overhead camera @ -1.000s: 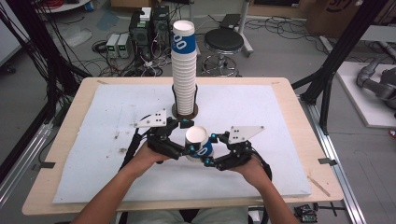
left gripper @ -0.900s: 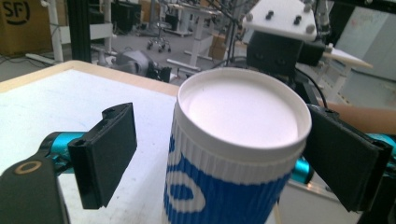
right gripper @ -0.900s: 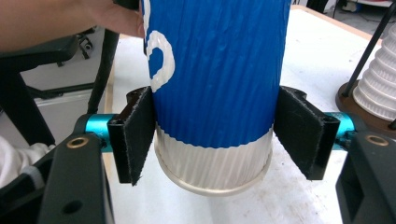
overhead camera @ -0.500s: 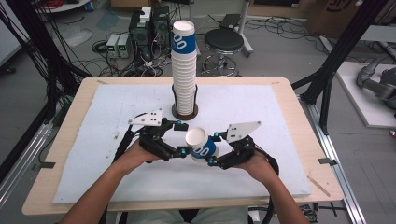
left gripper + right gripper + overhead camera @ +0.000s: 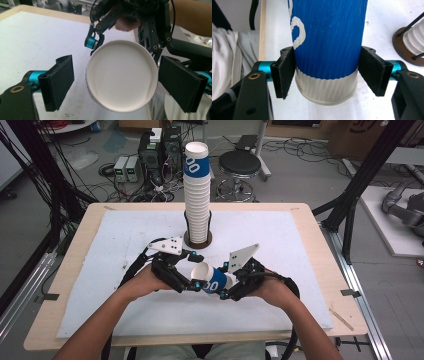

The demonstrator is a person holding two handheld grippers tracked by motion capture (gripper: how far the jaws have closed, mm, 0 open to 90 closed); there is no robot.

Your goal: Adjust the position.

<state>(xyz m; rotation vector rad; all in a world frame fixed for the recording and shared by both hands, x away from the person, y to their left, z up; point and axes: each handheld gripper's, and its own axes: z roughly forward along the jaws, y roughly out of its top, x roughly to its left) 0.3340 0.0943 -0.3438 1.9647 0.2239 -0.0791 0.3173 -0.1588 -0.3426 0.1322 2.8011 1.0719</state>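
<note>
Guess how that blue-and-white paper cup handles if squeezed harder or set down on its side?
The cup is thin ribbed paper, so it probably dents under the right gripper. It looks empty, likely very light. Round and tapered, it would probably roll in a curve.

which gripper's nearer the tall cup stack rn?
Left. The left gripper sits just in front of the cup stack; the right gripper, clamped on the blue cup, is farther off to the side.

Count of items on the table
One loose paper cup (image 5: 212, 278), one cup stack (image 5: 197, 195), two grippers.
</note>
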